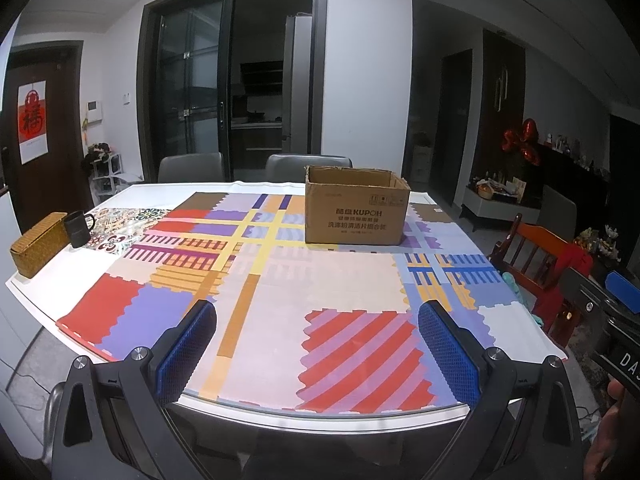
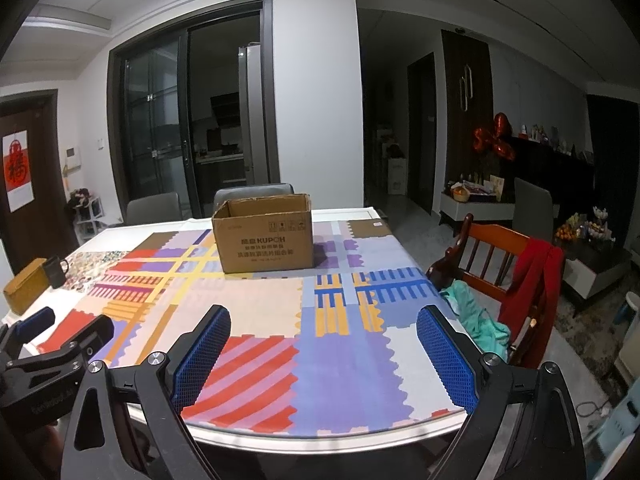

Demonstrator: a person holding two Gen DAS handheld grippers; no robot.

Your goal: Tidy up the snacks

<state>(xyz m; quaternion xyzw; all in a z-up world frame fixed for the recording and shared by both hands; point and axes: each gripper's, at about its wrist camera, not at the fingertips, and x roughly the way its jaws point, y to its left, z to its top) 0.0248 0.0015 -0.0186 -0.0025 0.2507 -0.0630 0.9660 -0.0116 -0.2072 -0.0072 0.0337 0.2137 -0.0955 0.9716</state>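
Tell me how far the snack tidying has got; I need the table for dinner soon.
It looks barely begun, or else nearly finished; these views cannot settle which. No snacks lie on the tablecloth, and the inside of the open cardboard box is hidden. Nothing is in hand: the left gripper and right gripper are both open and empty above the near edge. Only a mug and a woven box sit to the left.

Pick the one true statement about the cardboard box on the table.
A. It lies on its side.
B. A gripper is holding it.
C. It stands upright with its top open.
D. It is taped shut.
C: the cardboard box stands upright on the table, top open, while both the left gripper and right gripper are open and well short of it.
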